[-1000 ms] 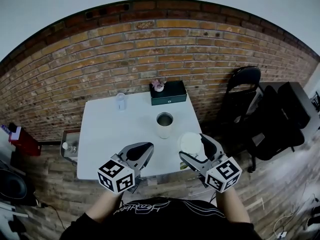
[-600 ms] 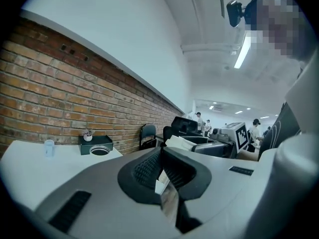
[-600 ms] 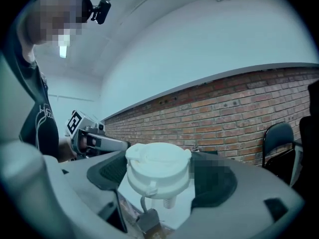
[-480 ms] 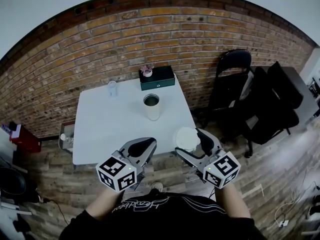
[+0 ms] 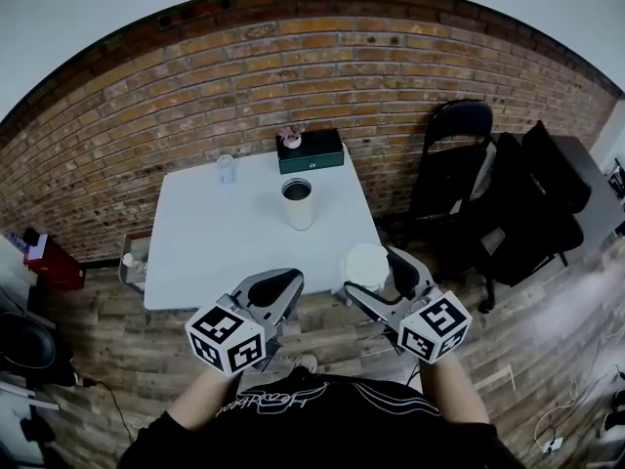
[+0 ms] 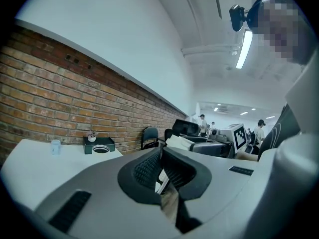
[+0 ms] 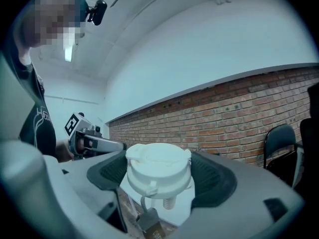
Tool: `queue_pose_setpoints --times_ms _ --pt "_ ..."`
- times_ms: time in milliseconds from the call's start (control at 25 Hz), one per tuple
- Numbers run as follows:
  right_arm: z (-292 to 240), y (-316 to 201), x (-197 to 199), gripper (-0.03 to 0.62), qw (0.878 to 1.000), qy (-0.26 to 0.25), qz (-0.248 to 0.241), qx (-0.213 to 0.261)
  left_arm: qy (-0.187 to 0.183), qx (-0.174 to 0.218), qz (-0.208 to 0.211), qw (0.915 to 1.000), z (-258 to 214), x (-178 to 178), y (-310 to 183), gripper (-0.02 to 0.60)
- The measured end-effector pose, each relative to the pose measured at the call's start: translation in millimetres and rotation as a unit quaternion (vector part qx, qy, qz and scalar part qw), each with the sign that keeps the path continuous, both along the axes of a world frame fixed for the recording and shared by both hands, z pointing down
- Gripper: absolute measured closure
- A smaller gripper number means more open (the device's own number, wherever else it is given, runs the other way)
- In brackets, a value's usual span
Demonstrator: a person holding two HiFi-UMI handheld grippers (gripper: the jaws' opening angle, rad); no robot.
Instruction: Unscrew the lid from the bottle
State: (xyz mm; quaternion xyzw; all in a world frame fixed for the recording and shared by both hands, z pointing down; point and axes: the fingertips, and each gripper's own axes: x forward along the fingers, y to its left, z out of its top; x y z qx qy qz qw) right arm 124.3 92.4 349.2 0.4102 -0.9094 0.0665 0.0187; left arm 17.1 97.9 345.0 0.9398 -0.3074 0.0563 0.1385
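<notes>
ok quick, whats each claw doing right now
left claw: shut, nothing in it
right claw: closed on the white lid

Cool, even, diffuse light is filling the room; nothing is casting a hard shadow. A ceiling strip lamp (image 6: 245, 49) is glowing overexposed in the left gripper view, and smaller lamps (image 6: 254, 112) are shining far down the room. The white table (image 5: 215, 233) is reading very bright in the head view, close to washing out. The brick wall (image 5: 293, 76) is bowing into an arc under fisheye distortion. Black vignette is closing in on the corners of both gripper views. The lid (image 7: 158, 171) is showing slightly soft, its underside falling into shade.
</notes>
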Motion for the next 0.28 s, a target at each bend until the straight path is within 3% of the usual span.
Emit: queue_pose_setpoints --times_ms 280 --pt "-6.2 0.9 0.8 0.198 1.000 0.000 -0.008 0.007 -0.005 0.007 -0.008 0.9999 -4.6 0.9 5.3 0.543"
